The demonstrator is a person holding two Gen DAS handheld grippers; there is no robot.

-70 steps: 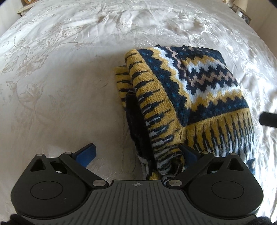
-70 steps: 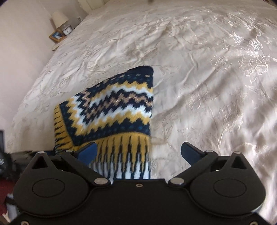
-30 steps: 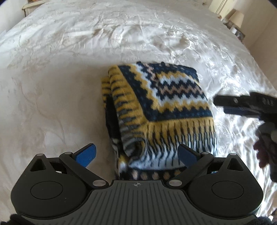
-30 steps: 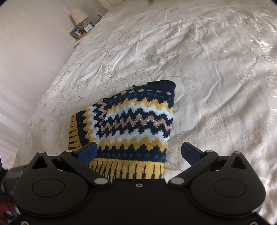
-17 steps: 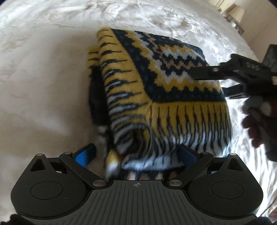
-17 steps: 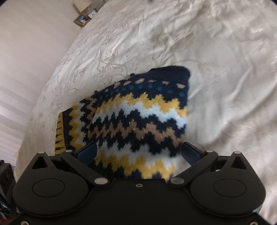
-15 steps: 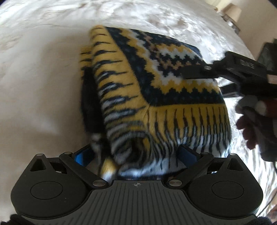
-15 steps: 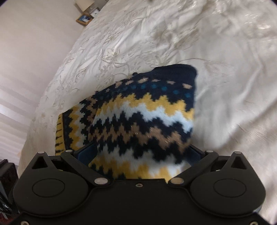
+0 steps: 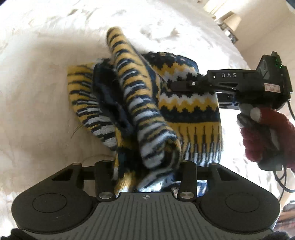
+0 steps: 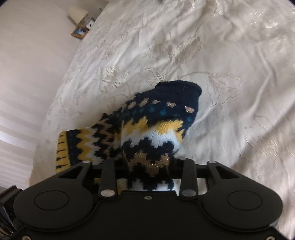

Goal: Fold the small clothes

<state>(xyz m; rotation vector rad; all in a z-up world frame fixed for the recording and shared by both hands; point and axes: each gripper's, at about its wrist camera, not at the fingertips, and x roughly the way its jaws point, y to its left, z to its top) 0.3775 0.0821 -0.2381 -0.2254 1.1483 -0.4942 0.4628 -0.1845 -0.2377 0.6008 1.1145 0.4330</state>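
Left wrist view, folded patterned sweater [image 9: 147, 114] bunched on the white bedspread [image 9: 36, 110], my left gripper [image 9: 145, 177] just closed, clamped on its near striped hem, my right gripper [image 10: 147, 171] likewise just closed on the zigzag edge, lamp [image 10: 77, 13] beyond.

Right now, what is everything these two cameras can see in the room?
Knitted jumper: one, navy, yellow and white zigzag pattern, folded, bunched up on the bed.
Bedspread: one, cream, embroidered, under the jumper.
Lamp: one, pale shade, beside the bed.
Picture frame: one, wooden, below the lamp.
Left gripper: one, black, shut on the jumper's near corner.
Right gripper: one, black, shut on the jumper's edge.
Hand: one, in a dark red glove, holding the right gripper.
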